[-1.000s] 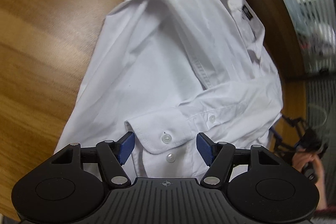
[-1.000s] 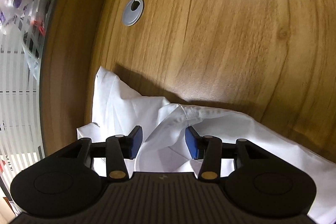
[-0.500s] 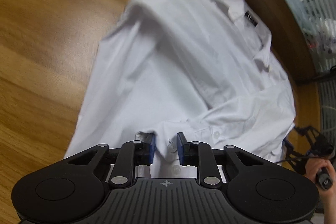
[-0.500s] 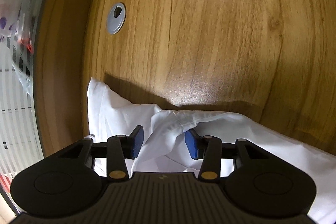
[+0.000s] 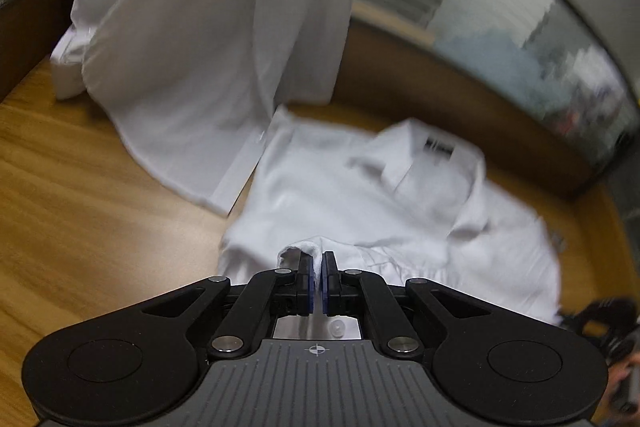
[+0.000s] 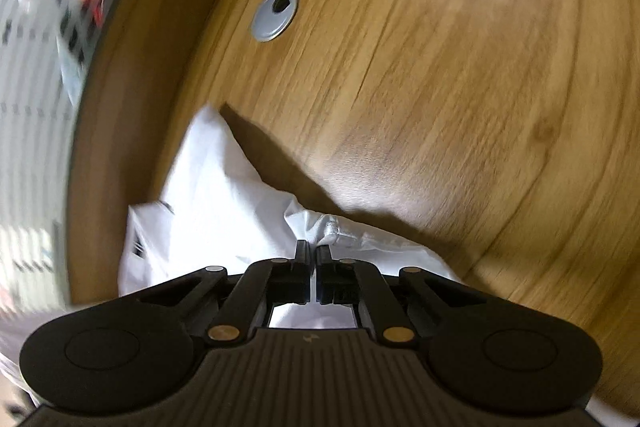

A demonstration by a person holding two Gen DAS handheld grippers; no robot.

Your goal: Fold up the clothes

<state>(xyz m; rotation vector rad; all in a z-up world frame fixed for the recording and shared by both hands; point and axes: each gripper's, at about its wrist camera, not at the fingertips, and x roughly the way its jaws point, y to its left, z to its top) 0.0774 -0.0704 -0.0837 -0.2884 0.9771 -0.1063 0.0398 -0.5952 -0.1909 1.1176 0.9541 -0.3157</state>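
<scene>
Landmark = collar label (image 5: 439,146), the dark tag inside the neck of the white shirt (image 5: 360,195), which lies on the wooden table (image 5: 80,195), partly gathered, w/ part of it lifted. Well left of and beyond the label, more white cloth (image 5: 192,39) hangs down onto the wood; can't tell if it's the same garment or a 2nd one. Nearer the camera than the label and a bit left, the left gripper (image 5: 315,277) has its jaws nearly together, pinching a bunched bit of shirt edge; a button (image 5: 338,327) shows just under the fingers. Right of the label the shirt body slumps in soft wrinkles twd the table edge, and a person's hand (image 5: 624,379) sits at the far right corner. In the right wrist view the right gripper (image 6: 313,269) is likewise clamped narrow on a puckered fold of shirt (image 6: 224,203), w/ a round cable grommet (image 6: 274,14) well beyond on bare wood. Judgement: fabric is light, thin, limp and a bit slick, so it'll sag and slide between the 2 pinch pts; stiffer spots (cuff, placket, collar, seams) give the surest hold. Pinching a doubled edge, not a single layer, should resist slip-out.
</scene>
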